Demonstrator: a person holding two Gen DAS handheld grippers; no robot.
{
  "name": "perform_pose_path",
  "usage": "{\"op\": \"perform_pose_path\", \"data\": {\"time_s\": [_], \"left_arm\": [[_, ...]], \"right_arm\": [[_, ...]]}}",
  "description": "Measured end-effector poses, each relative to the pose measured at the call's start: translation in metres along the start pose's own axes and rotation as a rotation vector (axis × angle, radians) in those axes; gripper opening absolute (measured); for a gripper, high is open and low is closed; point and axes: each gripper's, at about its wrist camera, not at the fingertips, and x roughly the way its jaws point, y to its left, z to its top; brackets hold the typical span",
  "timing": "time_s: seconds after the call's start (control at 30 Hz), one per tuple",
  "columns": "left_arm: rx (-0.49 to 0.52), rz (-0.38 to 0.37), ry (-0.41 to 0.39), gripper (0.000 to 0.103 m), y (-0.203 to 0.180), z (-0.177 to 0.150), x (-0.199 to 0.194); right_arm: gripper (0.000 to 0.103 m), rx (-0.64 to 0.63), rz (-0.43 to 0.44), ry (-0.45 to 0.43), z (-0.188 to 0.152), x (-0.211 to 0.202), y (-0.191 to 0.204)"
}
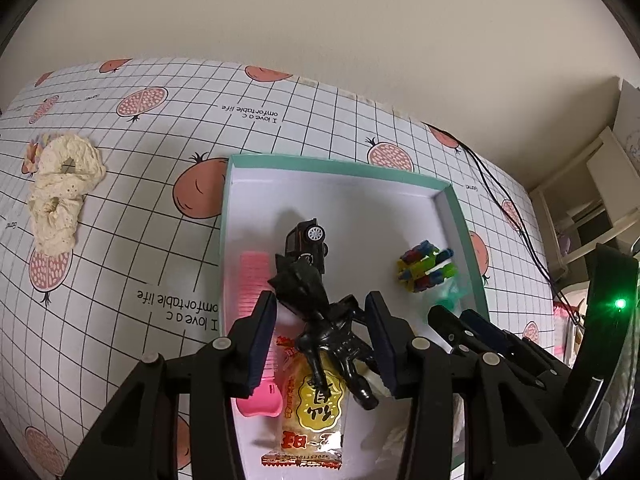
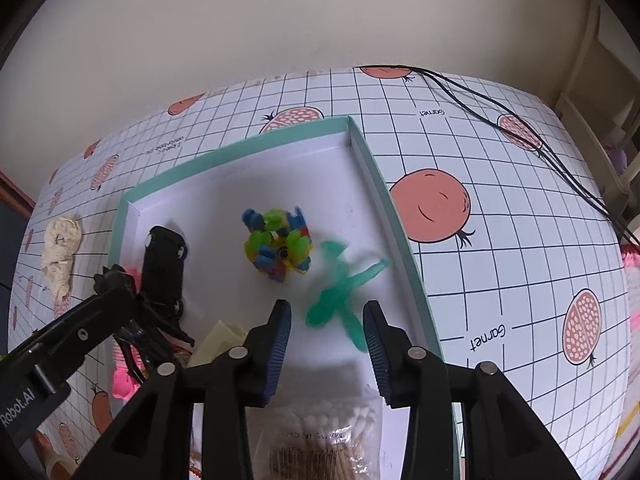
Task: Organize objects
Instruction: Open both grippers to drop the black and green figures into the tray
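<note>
A teal-rimmed white box [image 1: 332,166] [image 2: 240,148] lies on the grid-pattern tablecloth. My left gripper [image 1: 322,300] is open above the box. A black caped figure [image 1: 320,320] [image 2: 152,324] lies between its fingers, over a yellow snack packet [image 1: 316,408]. My right gripper [image 2: 327,306] is open over the box's right side, and a blurred green plastic toy [image 2: 340,288] lies just ahead of its fingertips. Also in the box are a black toy car [image 1: 308,238], a pink comb [image 1: 252,280], a multicoloured block toy [image 2: 280,244] and a pack of cotton swabs [image 2: 320,432].
A cream scrunchie [image 1: 60,188] [image 2: 60,252] lies on the tablecloth left of the box. Black cables [image 2: 520,120] run across the table's far right corner. A wall stands behind the table and shelving to the right.
</note>
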Motion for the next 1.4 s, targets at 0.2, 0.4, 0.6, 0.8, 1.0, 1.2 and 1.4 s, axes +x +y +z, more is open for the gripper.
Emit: {"op": "perform_pose_path", "data": {"time_s": [0.2, 0.4, 0.6, 0.8, 1.0, 1.2, 1.4], "left_arm": [[0.009, -0.011, -0.035, 0.047, -0.003, 0.004, -0.016], [0.004, -0.017, -0.08, 0.047, 0.001, 0.009, -0.035], [-0.011, 0.019, -0.094, 0.05, 0.009, 0.012, -0.037], [-0.022, 0.088, -0.106, 0.058, 0.019, 0.013, -0.034], [-0.028, 0.158, -0.124, 0.072, 0.029, 0.014, -0.035], [-0.026, 0.214, -0.139, 0.084, 0.037, 0.014, -0.035], [-0.025, 0.22, -0.144, 0.085, 0.042, 0.016, -0.034]], "right_arm": [[0.041, -0.006, 0.007, -0.044, 0.006, -0.019, 0.004], [0.041, -0.008, 0.022, -0.085, 0.01, -0.037, 0.008], [0.041, -0.021, 0.03, -0.082, 0.01, -0.035, 0.014], [0.058, -0.025, 0.053, -0.093, 0.009, -0.035, 0.018], [0.071, -0.03, 0.052, -0.108, 0.01, -0.038, 0.023], [0.086, -0.037, 0.053, -0.119, 0.011, -0.038, 0.025], [0.101, -0.035, 0.063, -0.122, 0.011, -0.038, 0.026]]}}
